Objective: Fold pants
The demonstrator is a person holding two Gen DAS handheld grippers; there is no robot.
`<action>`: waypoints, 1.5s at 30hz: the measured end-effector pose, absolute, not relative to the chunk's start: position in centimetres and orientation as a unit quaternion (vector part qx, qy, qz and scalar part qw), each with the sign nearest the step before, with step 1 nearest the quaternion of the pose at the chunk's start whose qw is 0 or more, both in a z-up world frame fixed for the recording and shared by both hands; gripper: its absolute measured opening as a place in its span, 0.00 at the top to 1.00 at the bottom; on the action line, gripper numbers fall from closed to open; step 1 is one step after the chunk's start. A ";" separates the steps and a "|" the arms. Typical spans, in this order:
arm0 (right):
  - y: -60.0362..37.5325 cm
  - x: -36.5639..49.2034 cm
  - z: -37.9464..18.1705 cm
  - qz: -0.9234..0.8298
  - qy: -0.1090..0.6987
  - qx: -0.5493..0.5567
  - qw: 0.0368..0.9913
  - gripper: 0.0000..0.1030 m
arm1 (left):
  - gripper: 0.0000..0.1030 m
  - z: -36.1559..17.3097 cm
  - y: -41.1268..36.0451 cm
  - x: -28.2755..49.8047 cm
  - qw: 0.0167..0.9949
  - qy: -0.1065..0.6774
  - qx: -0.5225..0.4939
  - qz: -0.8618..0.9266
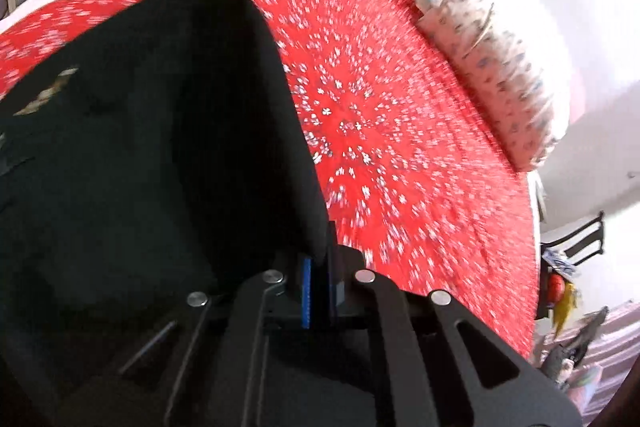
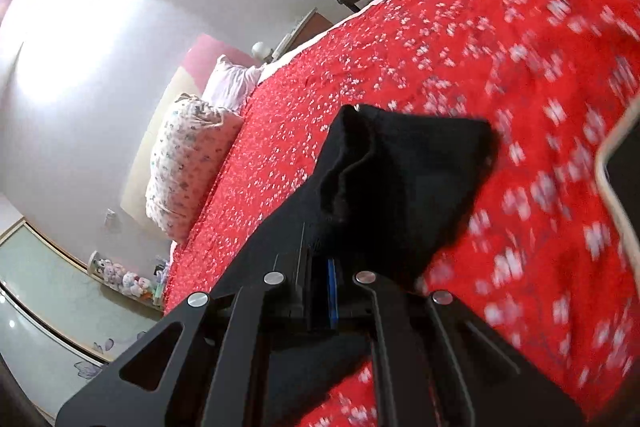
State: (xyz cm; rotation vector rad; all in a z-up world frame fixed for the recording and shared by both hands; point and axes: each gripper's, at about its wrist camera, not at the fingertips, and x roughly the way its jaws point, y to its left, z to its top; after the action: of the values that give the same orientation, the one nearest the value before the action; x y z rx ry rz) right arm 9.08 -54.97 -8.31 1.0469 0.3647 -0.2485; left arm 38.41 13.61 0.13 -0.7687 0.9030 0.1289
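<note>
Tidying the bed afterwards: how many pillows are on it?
2: a patterned pillow by the bedspread's edge, a plain pale pillow behind it. Others may be hidden.

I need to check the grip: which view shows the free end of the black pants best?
Right wrist view: the black pants end in an open bunched edge lying on the red bedspread. The left wrist view shows only a broad dark expanse of pants, no clear end.

Pants (image 1: pixel 140 147): matt black cloth, soft, light-swallowing. Bedspread (image 1: pixel 400 107): red printed cloth, matt. Far pillow (image 2: pixel 188 163): printed cloth (rumpled). Left gripper (image 1: pixel 318 291), right gripper (image 2: pixel 322 291): matt black plastic-looking arms, shiny metal rivets.
</note>
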 end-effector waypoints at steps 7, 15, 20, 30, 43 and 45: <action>-59.2 13.4 -1.9 -0.092 0.177 0.497 0.845 0.94 | 0.95 4.8 14.0 27.4 0.865 0.371 -0.338 0.017; -60.4 10.6 -1.6 -0.129 0.225 0.460 0.849 0.94 | 0.94 0.6 13.7 15.7 0.873 0.357 -0.332 0.021; -60.6 8.4 -5.3 -0.163 0.267 0.470 0.826 0.94 | 0.93 -4.1 14.2 13.0 0.851 0.380 -0.360 0.033; -60.7 7.1 -6.9 -0.167 0.282 0.482 0.812 0.94 | 0.50 -3.7 18.2 14.3 0.838 0.357 -0.409 0.055; -60.1 6.6 -6.8 -0.171 0.284 0.487 0.808 0.94 | 0.92 -5.2 24.9 16.7 0.796 0.384 -0.462 0.072; -60.0 6.5 -6.6 -0.167 0.282 0.484 0.811 0.94 | 0.94 -4.9 25.4 16.0 0.803 0.380 -0.455 0.071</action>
State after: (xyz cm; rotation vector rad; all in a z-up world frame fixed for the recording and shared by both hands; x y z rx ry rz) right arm 6.48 -60.01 -6.56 1.0340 0.6015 -0.3577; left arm 15.97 25.37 -4.87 -0.9741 0.8136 0.1531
